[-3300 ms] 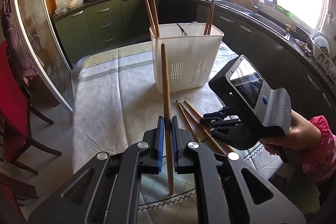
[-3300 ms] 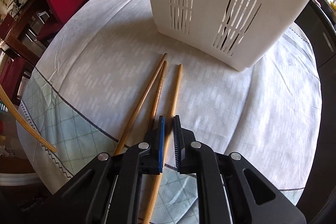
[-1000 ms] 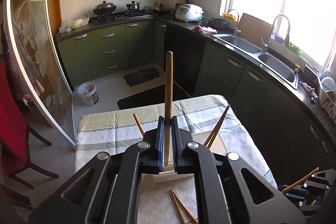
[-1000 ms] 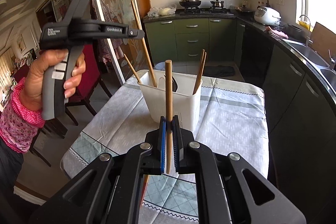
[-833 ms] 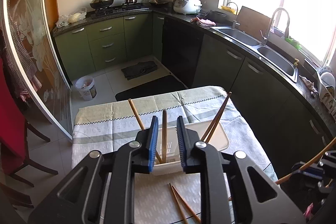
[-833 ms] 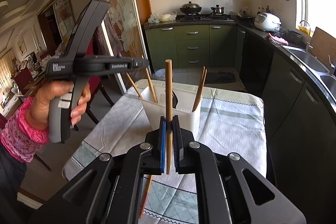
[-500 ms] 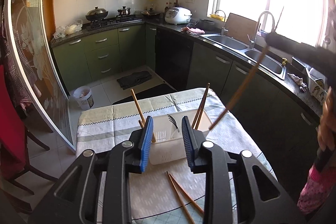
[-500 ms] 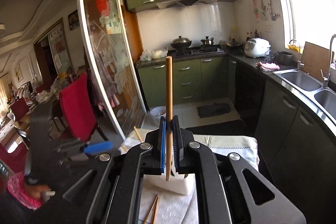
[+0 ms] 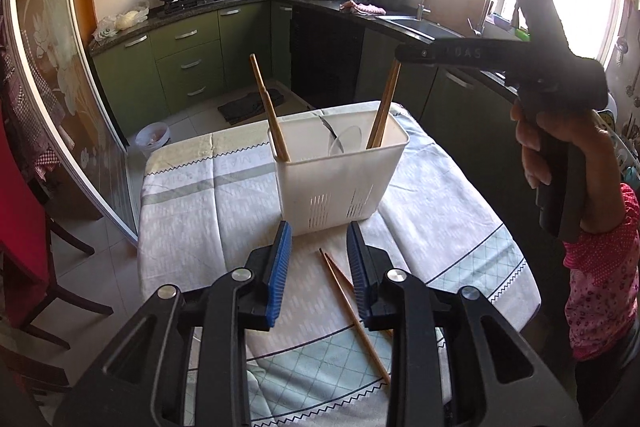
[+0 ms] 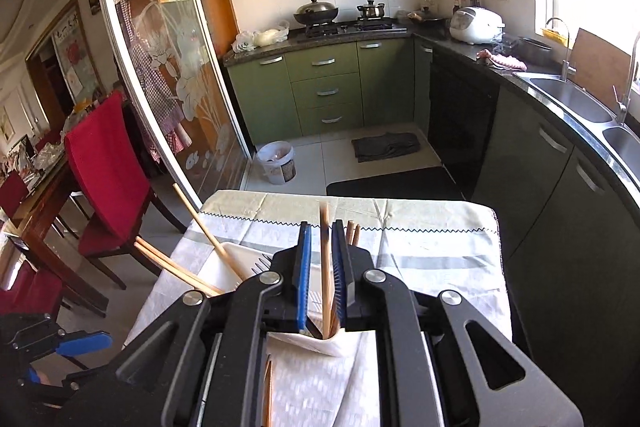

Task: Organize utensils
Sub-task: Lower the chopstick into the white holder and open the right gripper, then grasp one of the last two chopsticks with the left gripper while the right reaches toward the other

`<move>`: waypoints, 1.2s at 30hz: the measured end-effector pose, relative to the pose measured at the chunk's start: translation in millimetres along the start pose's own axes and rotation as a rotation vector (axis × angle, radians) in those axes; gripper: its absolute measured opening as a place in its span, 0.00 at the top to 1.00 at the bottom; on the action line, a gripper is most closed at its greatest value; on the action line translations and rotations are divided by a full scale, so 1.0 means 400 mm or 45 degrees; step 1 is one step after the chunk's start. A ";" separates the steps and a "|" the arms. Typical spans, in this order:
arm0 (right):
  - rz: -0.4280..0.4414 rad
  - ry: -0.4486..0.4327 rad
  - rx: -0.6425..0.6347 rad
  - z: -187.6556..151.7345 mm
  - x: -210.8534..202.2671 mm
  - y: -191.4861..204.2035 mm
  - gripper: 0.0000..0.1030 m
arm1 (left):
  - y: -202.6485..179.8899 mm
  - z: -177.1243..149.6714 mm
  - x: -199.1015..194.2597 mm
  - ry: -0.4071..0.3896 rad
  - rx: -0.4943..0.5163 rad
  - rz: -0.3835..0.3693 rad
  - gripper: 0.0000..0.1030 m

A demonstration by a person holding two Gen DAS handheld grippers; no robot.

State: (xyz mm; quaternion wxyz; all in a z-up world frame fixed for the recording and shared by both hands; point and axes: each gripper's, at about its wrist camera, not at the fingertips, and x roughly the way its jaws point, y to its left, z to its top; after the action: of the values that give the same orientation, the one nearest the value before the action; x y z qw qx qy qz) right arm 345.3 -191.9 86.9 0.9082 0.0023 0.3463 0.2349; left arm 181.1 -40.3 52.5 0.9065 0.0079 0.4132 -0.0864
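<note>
A white utensil basket point(image 9: 340, 183) stands on the cloth-covered table point(image 9: 200, 227), with one chopstick point(image 9: 268, 107) leaning at its left and a pair point(image 9: 384, 103) at its right. Two more chopsticks point(image 9: 348, 295) lie on the cloth in front of it. My left gripper point(image 9: 318, 231) hangs open and empty just above those two, short of the basket. My right gripper point(image 10: 321, 225) is directly over the basket point(image 10: 332, 347) and its jaws are opening. A chopstick point(image 10: 325, 267) stands loose between them with its lower end down in the basket. A fork point(image 10: 262, 261) rests inside.
A red chair point(image 10: 108, 163) and a glass sliding door point(image 10: 160, 67) stand left of the table. Green cabinets and a sink point(image 10: 568, 99) run along the right. A small bin point(image 10: 276, 163) sits on the floor beyond. The person's hand point(image 9: 560, 147) holds the right gripper high at the right.
My left gripper let its chopstick drop into the basket, opened, and drew back and down toward the near chopsticks. My right gripper carried its chopstick over the basket and its jaws have parted.
</note>
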 end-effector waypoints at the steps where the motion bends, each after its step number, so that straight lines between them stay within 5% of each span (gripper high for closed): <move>1: 0.003 -0.011 -0.002 -0.003 -0.013 -0.001 0.85 | 0.001 -0.009 0.015 0.022 -0.004 -0.011 0.73; 11: 0.104 -0.020 -0.064 -0.195 -0.190 -0.006 0.84 | -0.037 -0.132 0.290 0.441 -0.129 -0.082 0.73; 16: 0.119 0.050 -0.022 -0.336 -0.205 -0.050 0.84 | -0.035 -0.165 0.398 0.583 -0.189 -0.012 0.73; 23: 0.160 0.138 0.068 -0.463 -0.171 -0.109 0.84 | -0.035 -0.162 0.454 0.605 -0.227 0.038 0.73; 31: 0.177 0.179 0.128 -0.508 -0.145 -0.154 0.84 | -0.065 -0.141 0.467 0.632 -0.166 0.119 0.74; 36: 0.175 0.182 0.130 -0.507 -0.144 -0.152 0.76 | -0.075 -0.136 0.470 0.640 -0.157 0.118 0.92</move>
State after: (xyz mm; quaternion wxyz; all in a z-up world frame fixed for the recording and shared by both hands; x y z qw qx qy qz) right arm 205.9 -302.8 -41.1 0.8617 0.0556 0.4207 0.2783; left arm 256.4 -93.2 -122.8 0.7772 -0.0074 0.6291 -0.0148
